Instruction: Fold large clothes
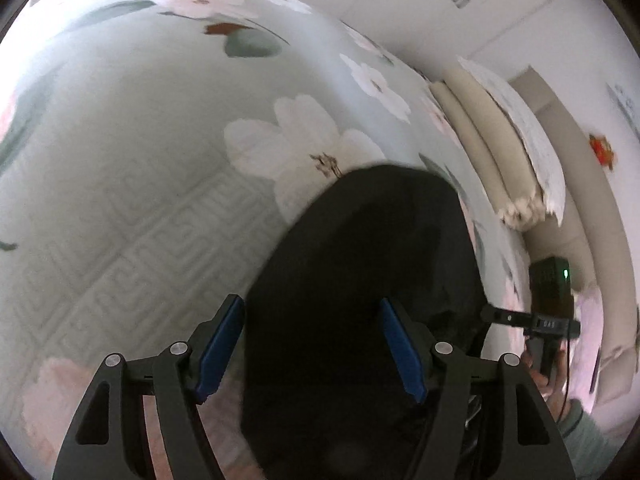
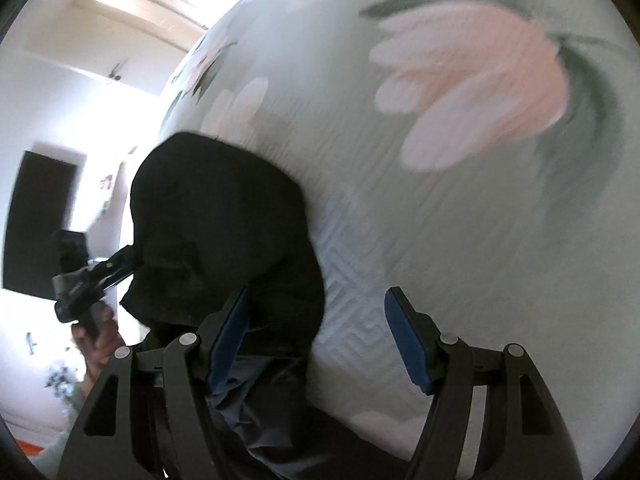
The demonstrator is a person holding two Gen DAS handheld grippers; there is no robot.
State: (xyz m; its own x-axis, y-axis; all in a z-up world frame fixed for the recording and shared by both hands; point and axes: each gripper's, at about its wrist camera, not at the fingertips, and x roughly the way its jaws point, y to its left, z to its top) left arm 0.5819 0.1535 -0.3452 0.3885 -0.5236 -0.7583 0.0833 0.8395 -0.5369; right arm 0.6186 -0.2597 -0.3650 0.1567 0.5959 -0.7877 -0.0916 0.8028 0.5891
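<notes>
1. The black garment [image 1: 360,280] lies bunched on the bed [image 1: 120,180], over a pale green quilted cover printed with large flowers; it is a compact dark mound, so any folds already made cannot be read.
2. Its long axis runs roughly away from both cameras, up the bed.
3. The left claw [image 1: 312,344] stands wide, both blue pads bare, and the garment fills the gap straight ahead of it and beneath it. This claw looks the nearer and better lined up for a grasp.
4. The right claw [image 2: 316,340] is also wide and grips nothing; the garment [image 2: 224,240] lies to its left, overlapping only its left finger, with bare cover between the pads.
5. The left view shows the right claw [image 1: 490,314] at the garment's far edge; the right view shows the left claw [image 2: 134,258] at the opposite edge, so the two flank the cloth.
6. Only the right view shows a greyer fabric fold [image 2: 240,384] near the camera.
</notes>
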